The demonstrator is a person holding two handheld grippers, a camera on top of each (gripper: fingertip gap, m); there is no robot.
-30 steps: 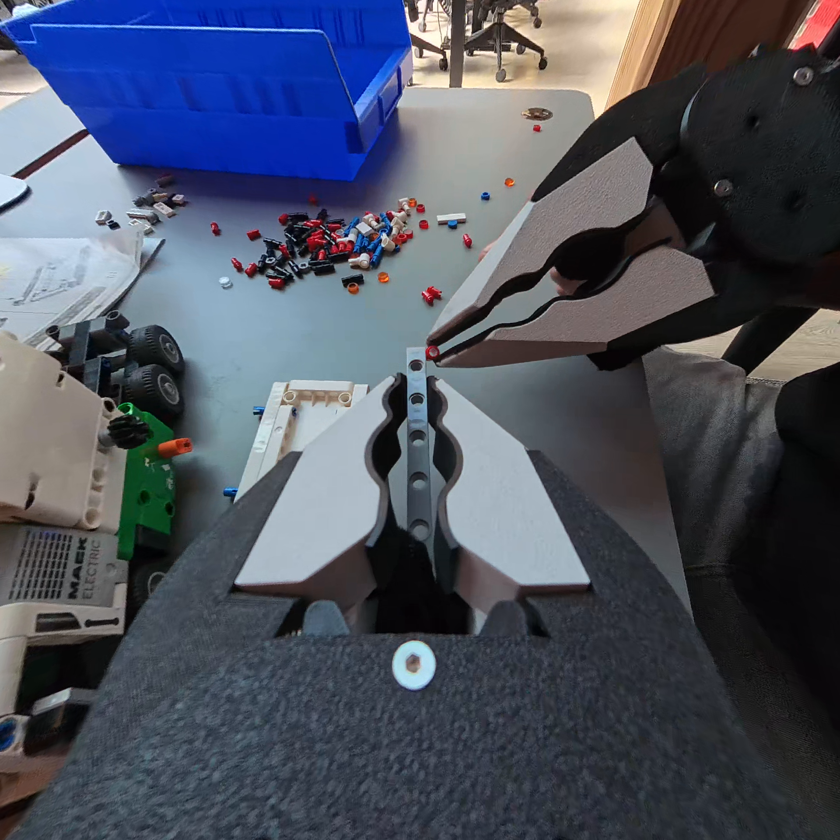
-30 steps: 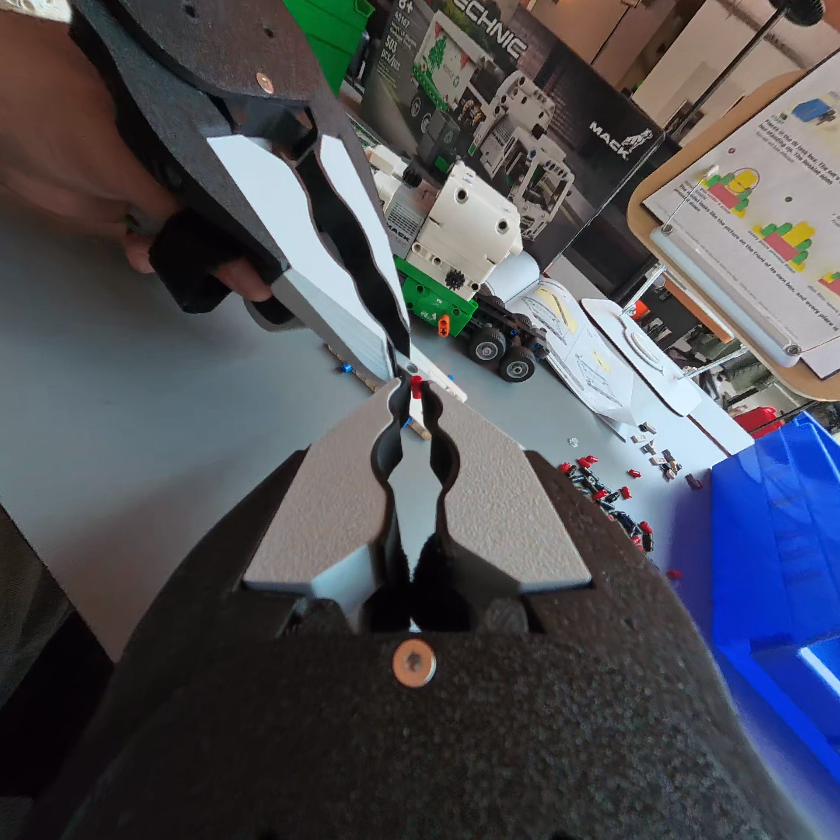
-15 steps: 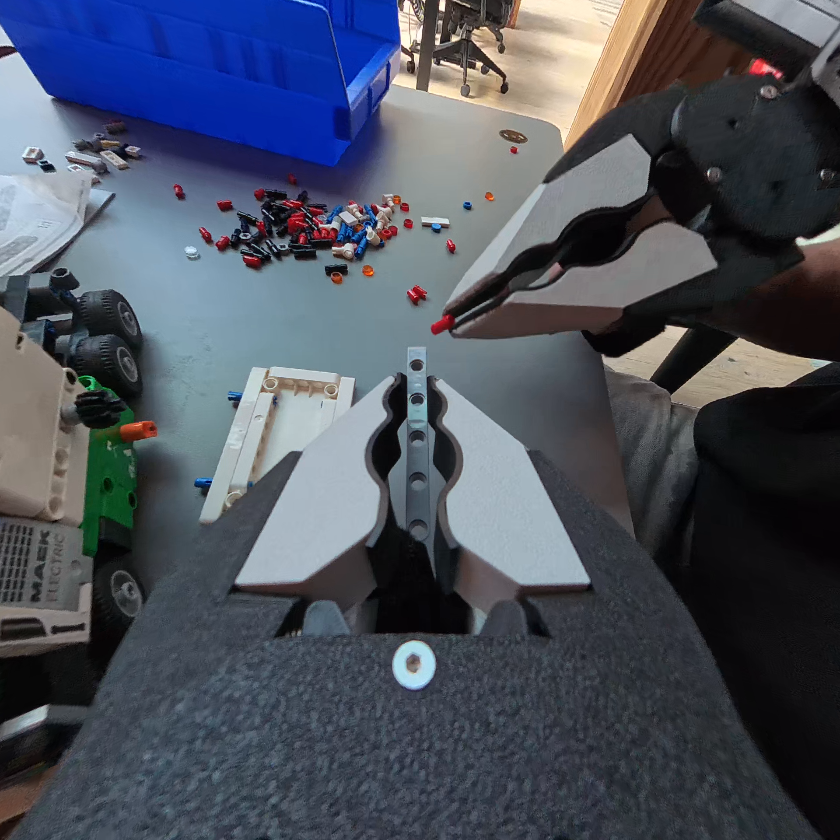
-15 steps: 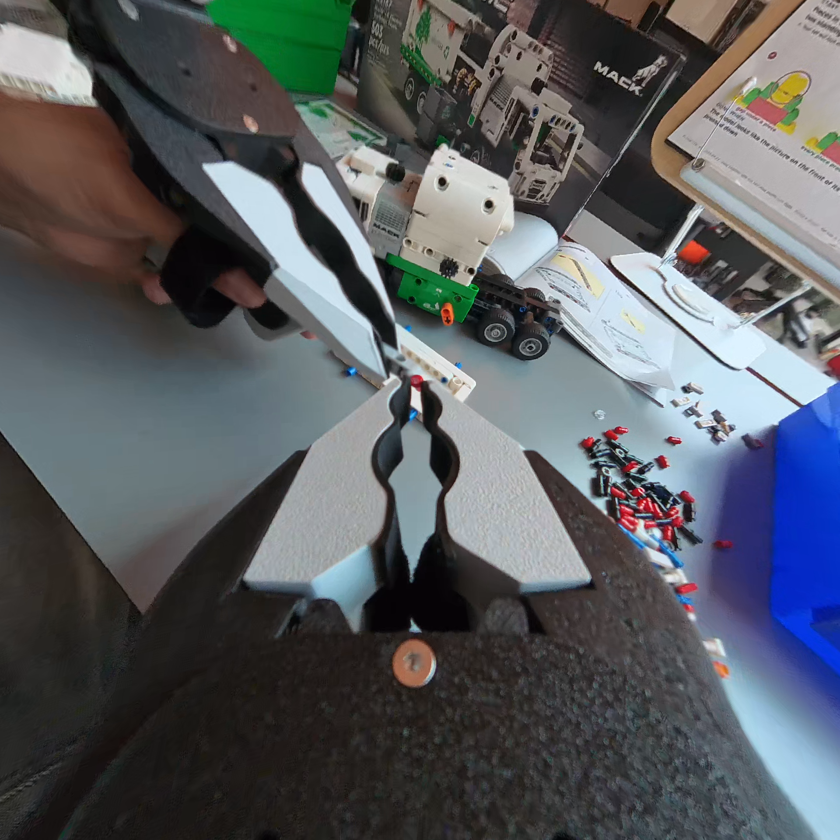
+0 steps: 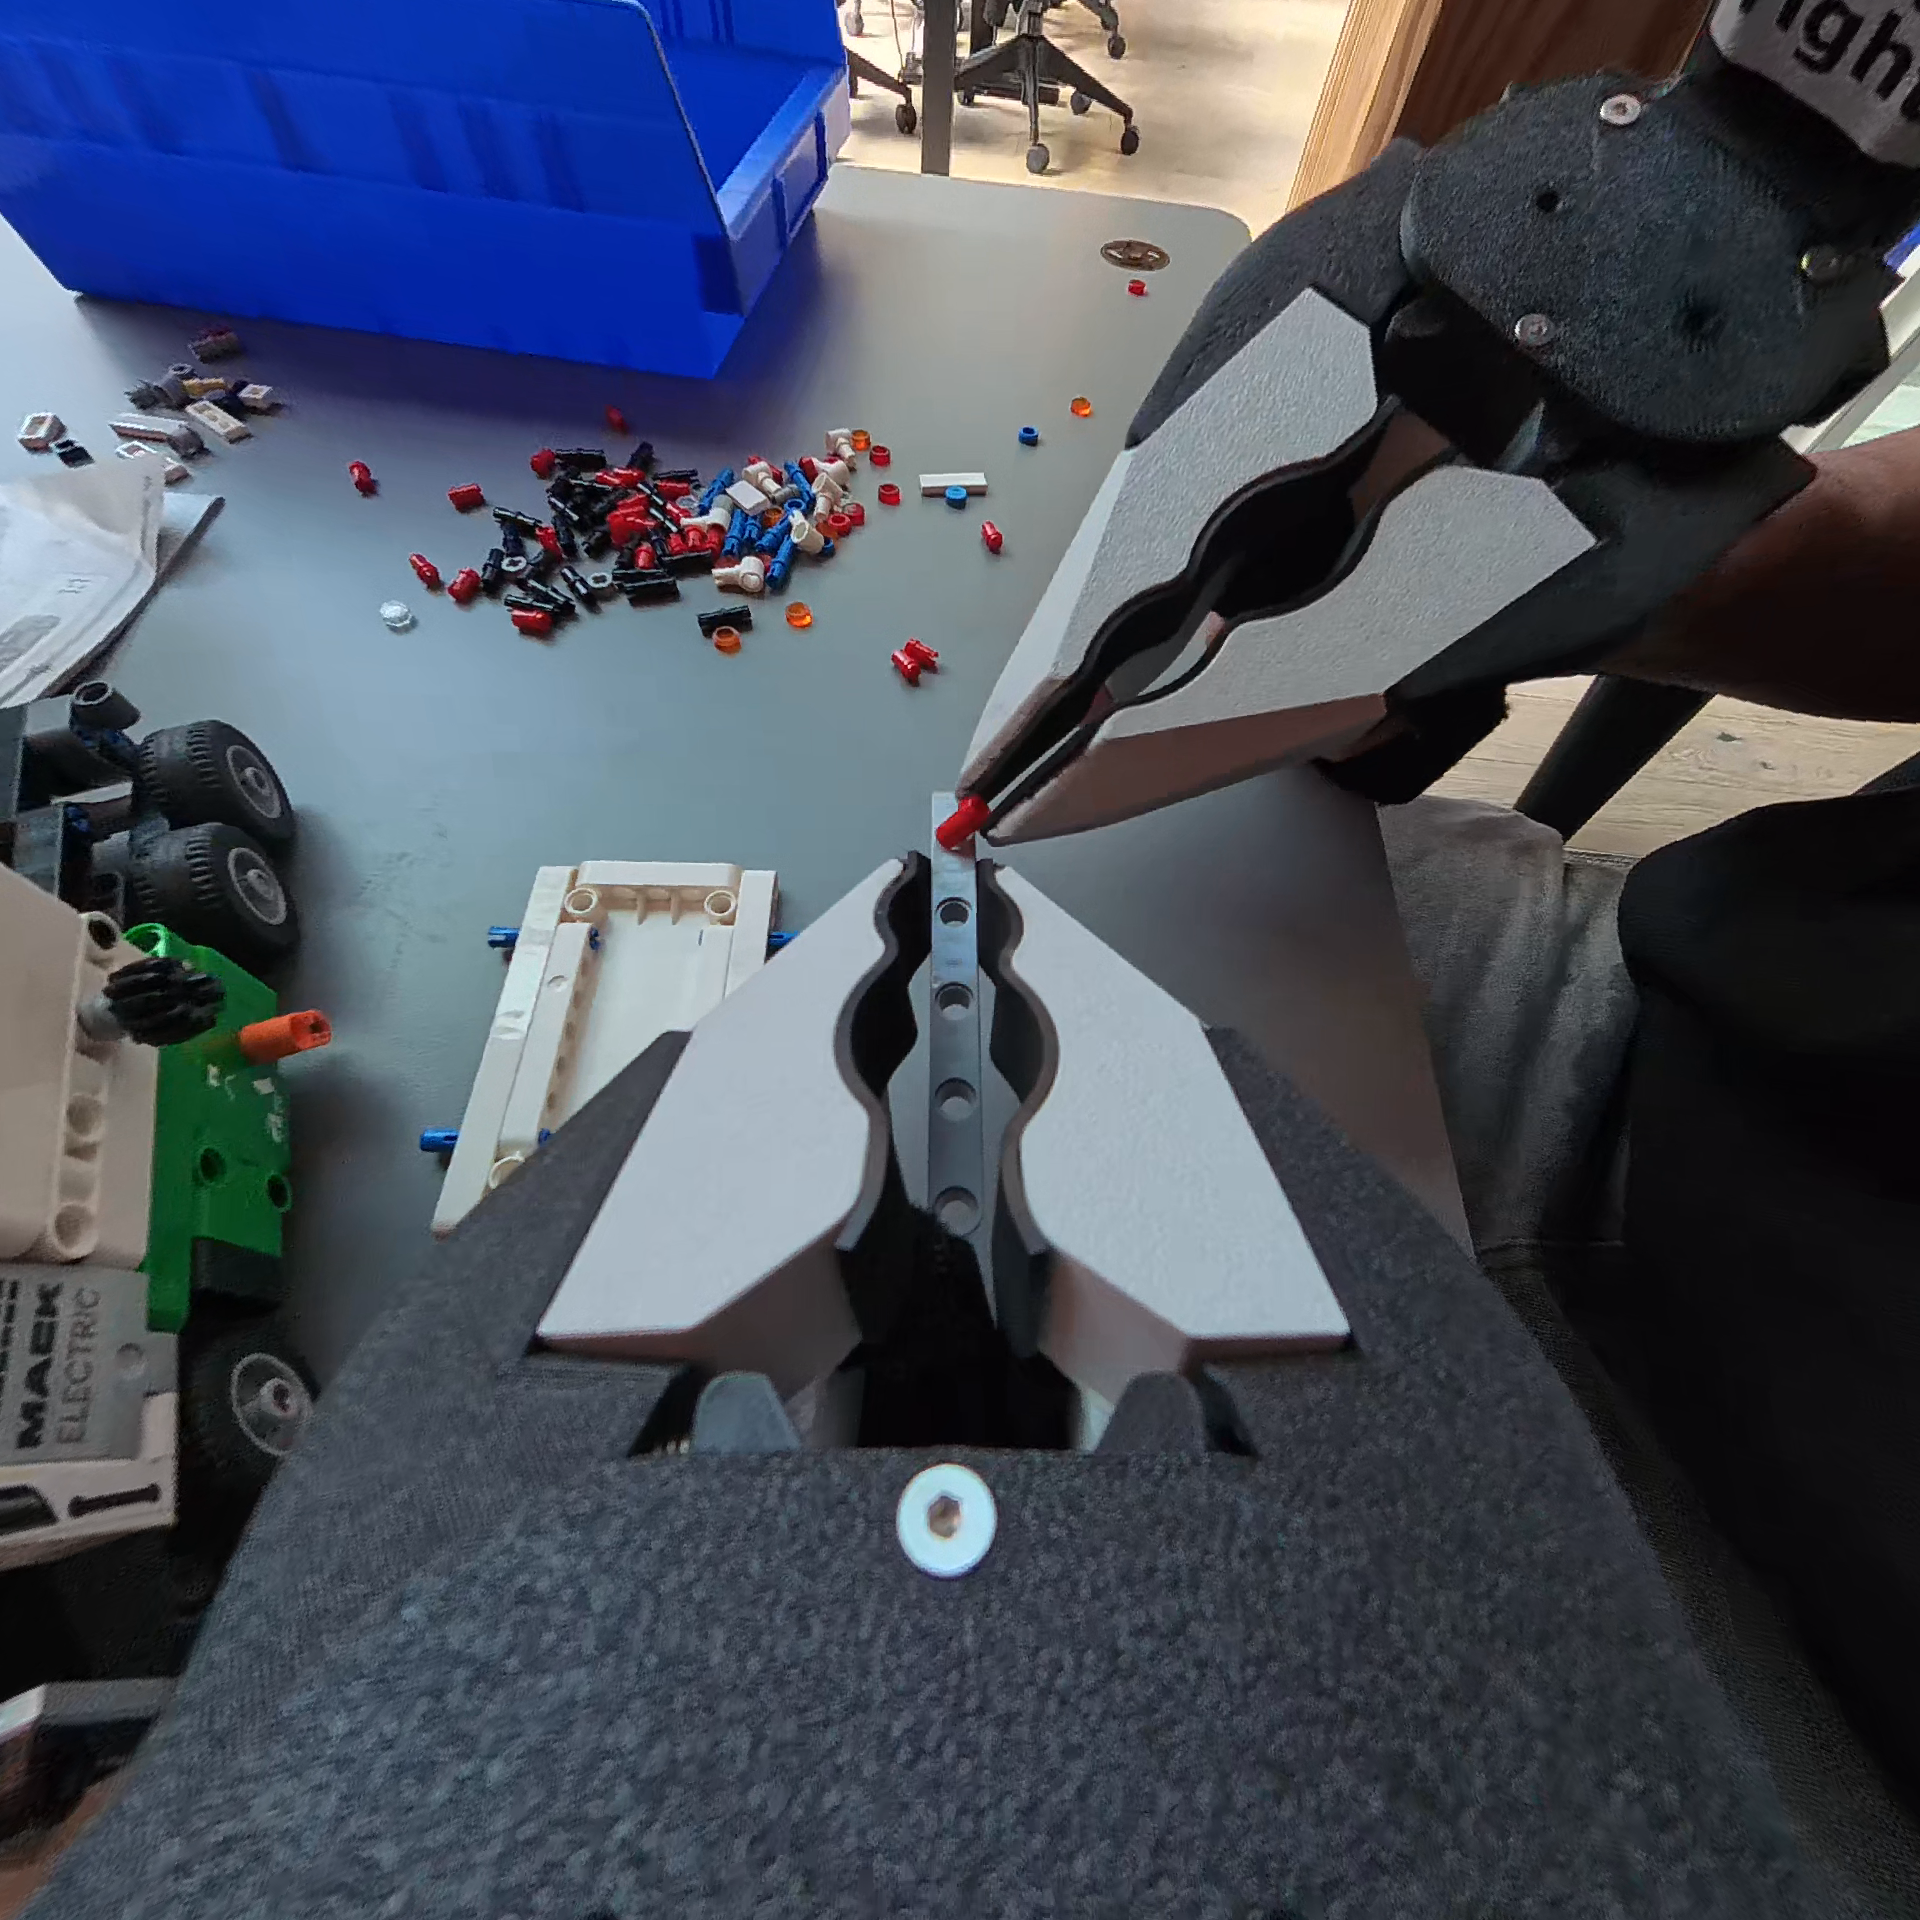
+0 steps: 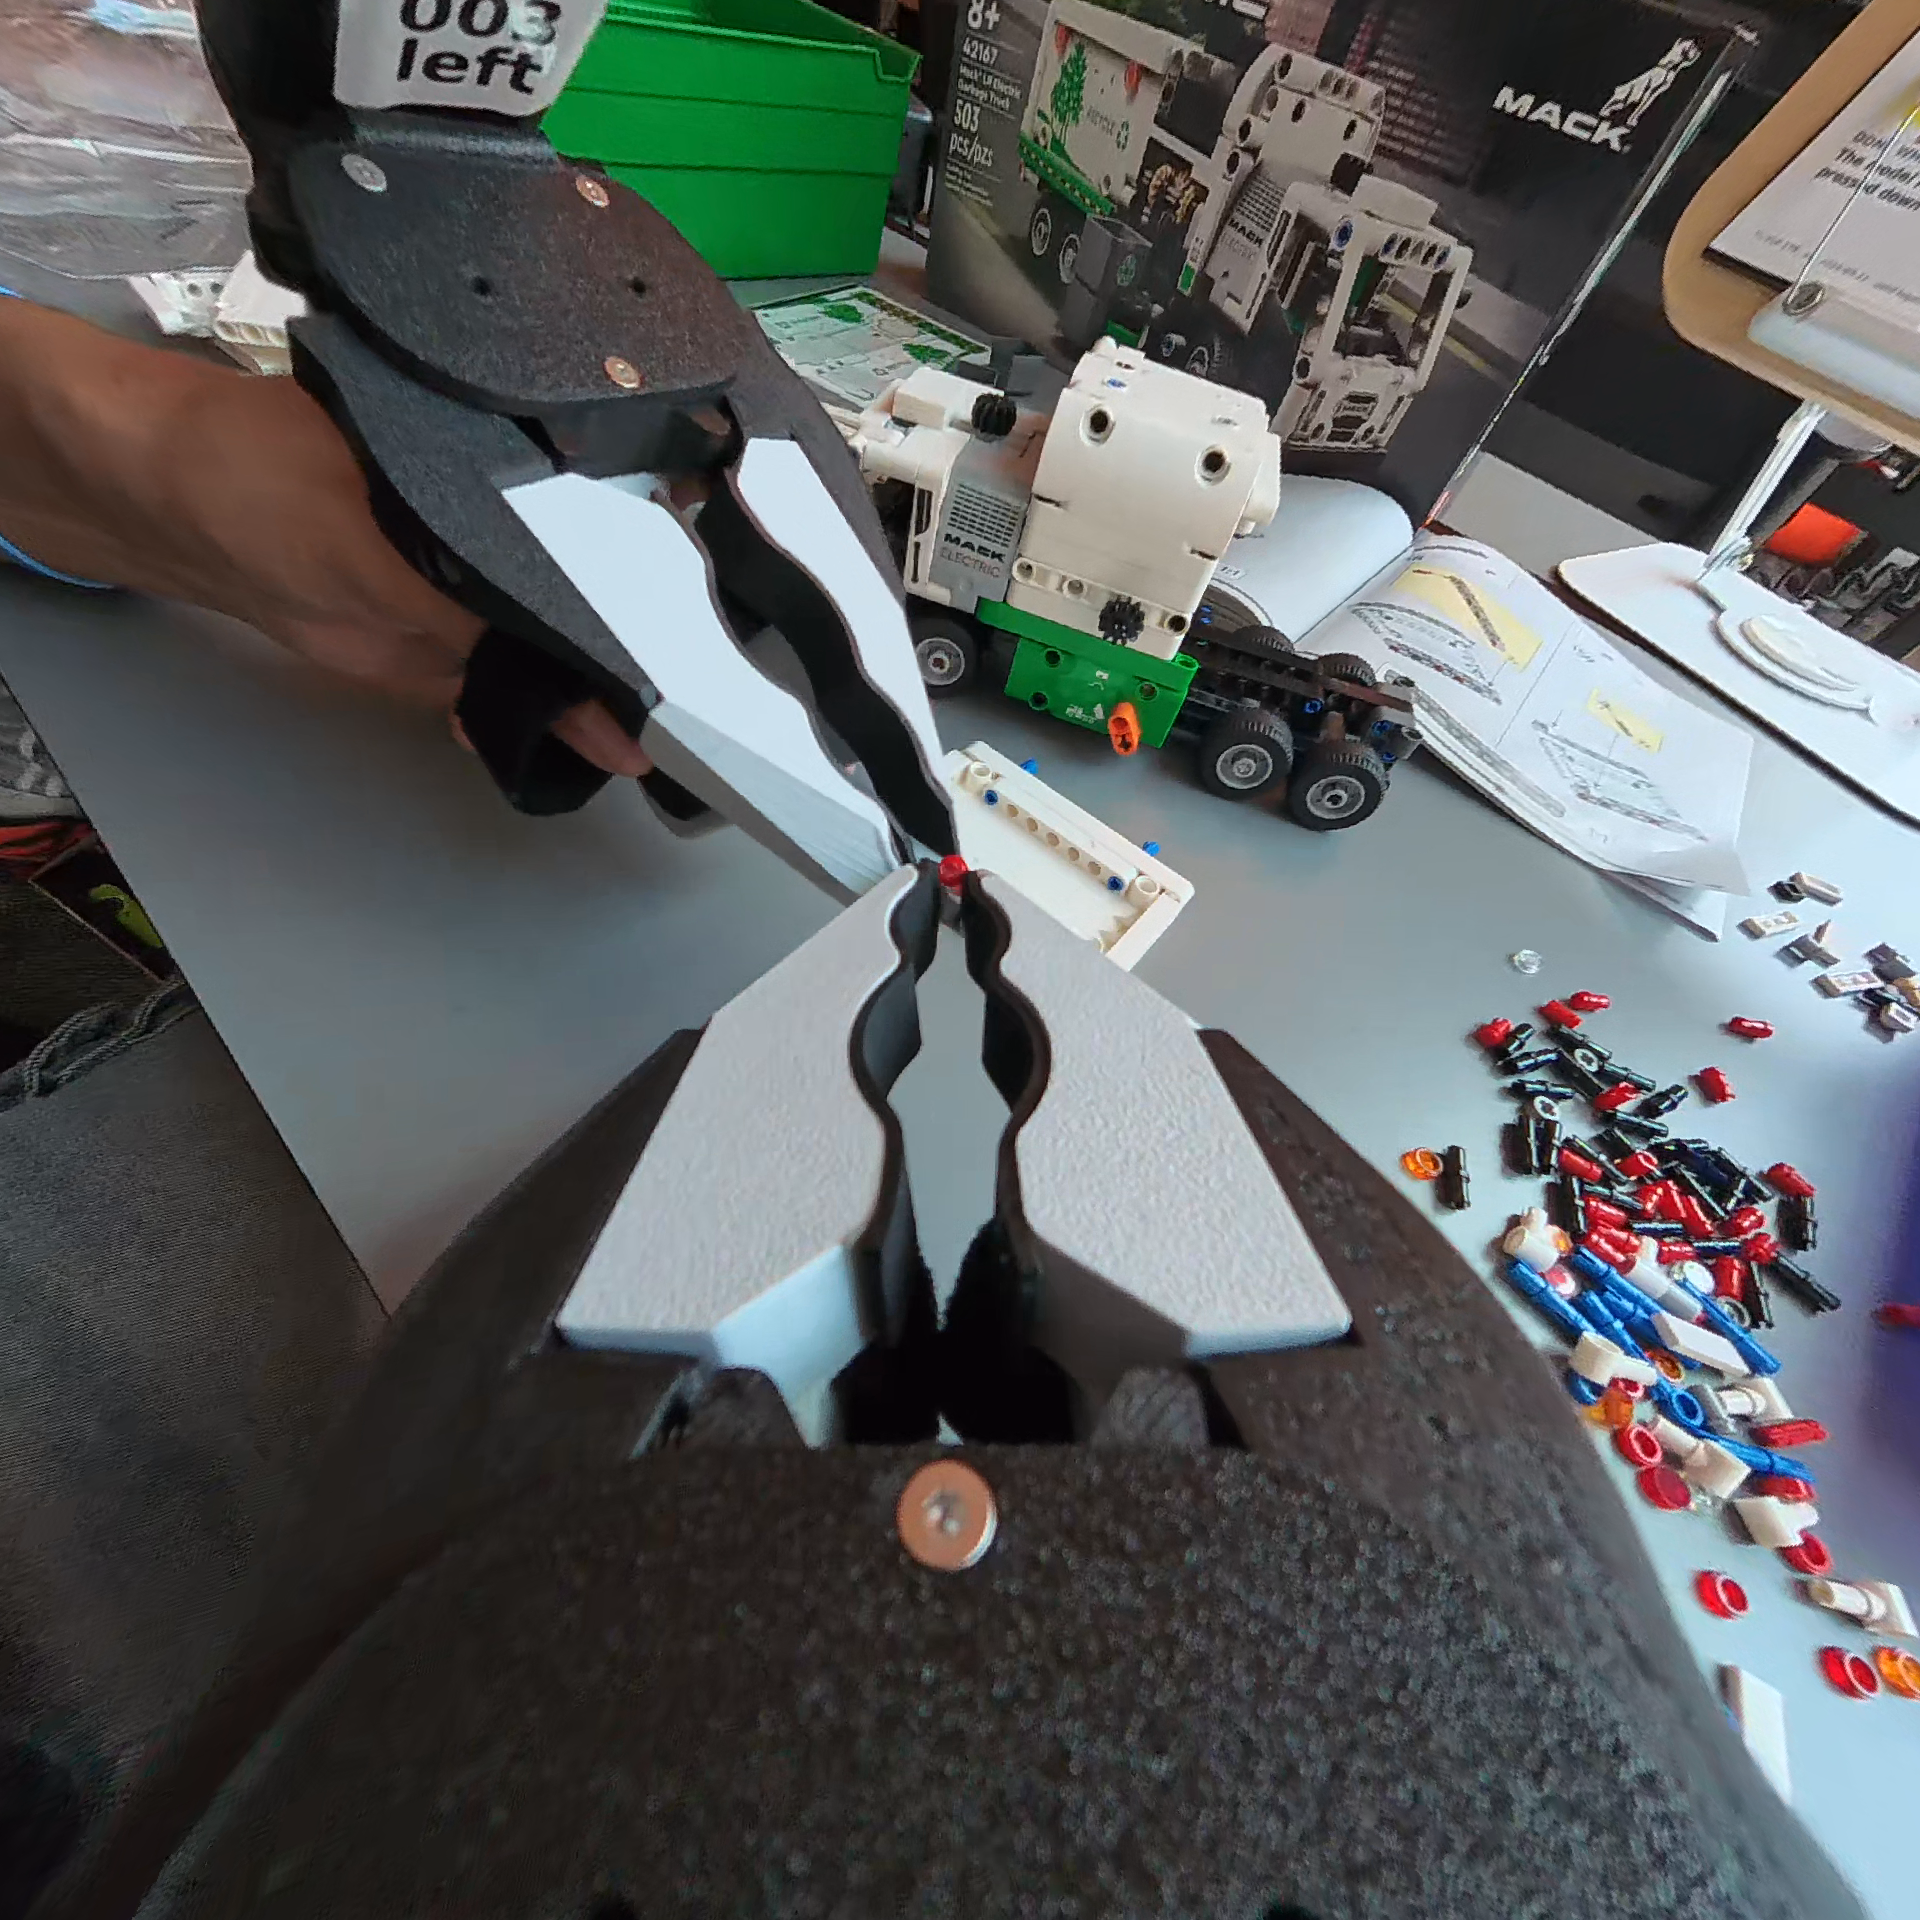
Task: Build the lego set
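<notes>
Grey table (image 5: 582, 748) under both grippers. Half a second ago the red pin (image 5: 960, 821) hung clear of the dark grey beam (image 5: 956, 1039) — now it touches the beam's far tip. Left gripper (image 5: 951, 873) clamps the holed beam lengthwise; right gripper (image 6: 943, 883) pinches the pin. Beside the beam lie a white panel (image 5: 613, 1018), the truck (image 6: 1091, 582) and loose pieces (image 5: 665, 530).
</notes>
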